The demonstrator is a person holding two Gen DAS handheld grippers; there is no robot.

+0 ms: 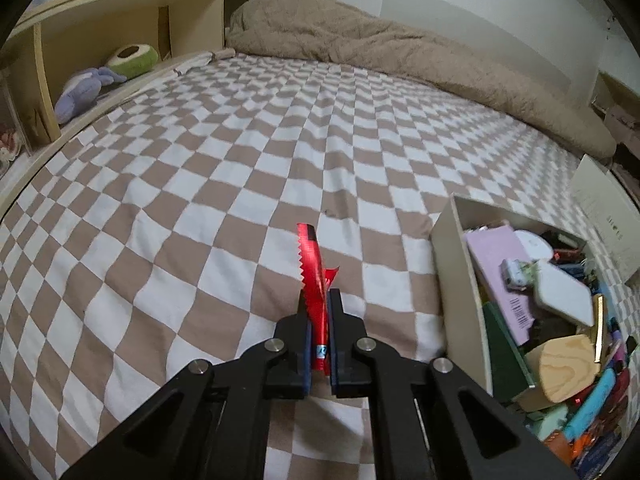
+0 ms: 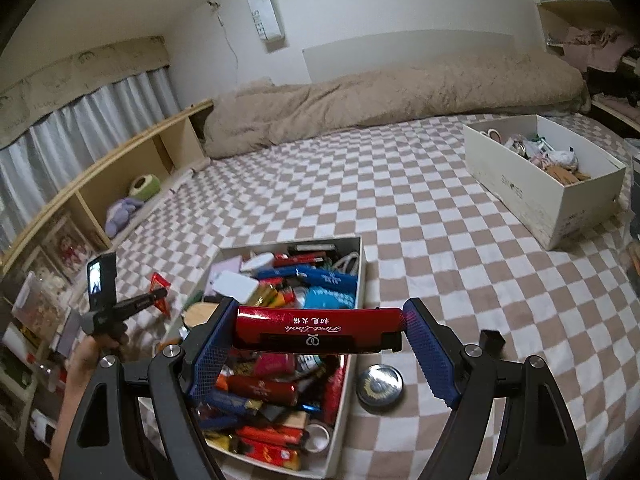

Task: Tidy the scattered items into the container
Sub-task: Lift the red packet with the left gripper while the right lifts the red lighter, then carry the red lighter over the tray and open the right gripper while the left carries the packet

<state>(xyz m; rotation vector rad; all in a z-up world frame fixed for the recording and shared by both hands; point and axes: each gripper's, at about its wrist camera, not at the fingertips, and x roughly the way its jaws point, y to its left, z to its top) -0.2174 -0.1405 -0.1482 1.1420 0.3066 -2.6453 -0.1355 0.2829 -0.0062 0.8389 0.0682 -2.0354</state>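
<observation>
My left gripper is shut on a crinkled red foil packet, which sticks up past the fingertips above the checkered bedspread. The open cream box, crammed with small items, sits just to its right. In the right wrist view my right gripper is shut on a long glossy red case with white lettering, gripped end to end between the blue pads. The case hovers over the same full box. At the left of that view, a hand holds the left gripper and its packet.
A round metal tin and a small black block lie on the bedspread right of the box. A second white box of items stands far right. A beige duvet runs along the wall. A wooden shelf holds plush toys.
</observation>
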